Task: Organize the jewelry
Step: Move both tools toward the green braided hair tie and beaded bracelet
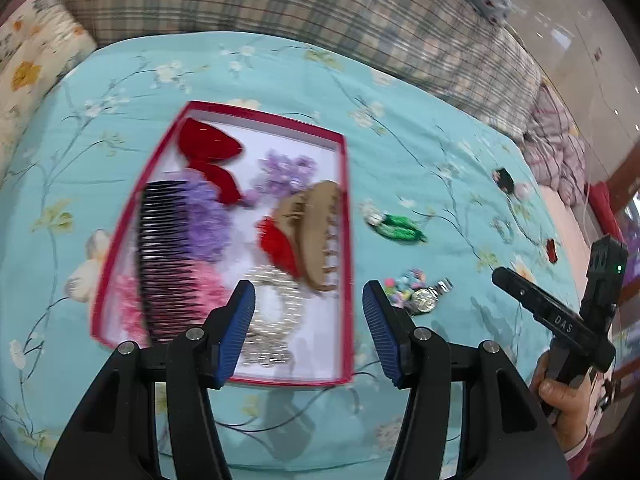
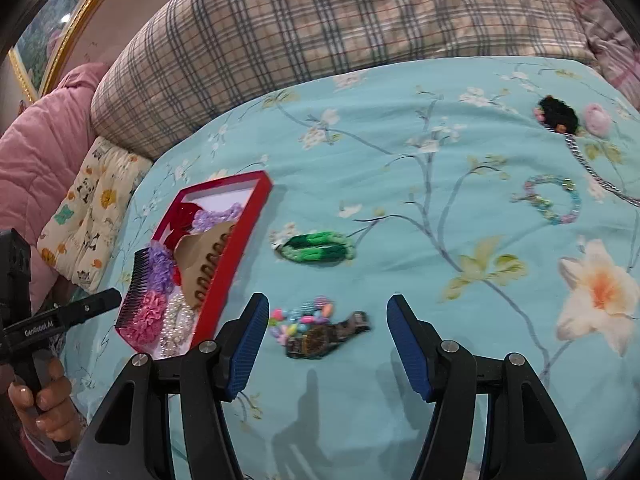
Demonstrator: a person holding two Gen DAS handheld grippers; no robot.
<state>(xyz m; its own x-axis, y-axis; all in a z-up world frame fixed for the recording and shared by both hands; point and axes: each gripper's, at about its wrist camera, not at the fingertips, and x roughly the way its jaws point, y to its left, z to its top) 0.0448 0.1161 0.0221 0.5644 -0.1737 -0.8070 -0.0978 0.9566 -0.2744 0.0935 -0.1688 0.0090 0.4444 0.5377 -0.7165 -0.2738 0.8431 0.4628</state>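
A red-rimmed box (image 1: 347, 184) (image 2: 240, 236) lies on the blue floral bedspread. It holds a black comb (image 1: 168, 256), a tan claw clip (image 1: 320, 232), red bows, purple and pink scrunchies and a pearl piece (image 1: 272, 320). My left gripper (image 1: 308, 300) is open and empty, above the box's near right part. My right gripper (image 2: 328, 316) is open and empty, above a wristwatch (image 2: 324, 336) (image 1: 430, 296) and a coloured bead bracelet (image 2: 300, 316). A green bracelet (image 2: 320, 247) (image 1: 396, 228) lies farther out.
A pastel bead bracelet (image 2: 554, 200), a black hair piece (image 2: 560, 114), a pink flower (image 2: 598, 120) and a silver chain (image 2: 600, 176) lie at the far right. A plaid quilt (image 2: 340, 20) and a pink jacket (image 2: 36, 152) border the bedspread.
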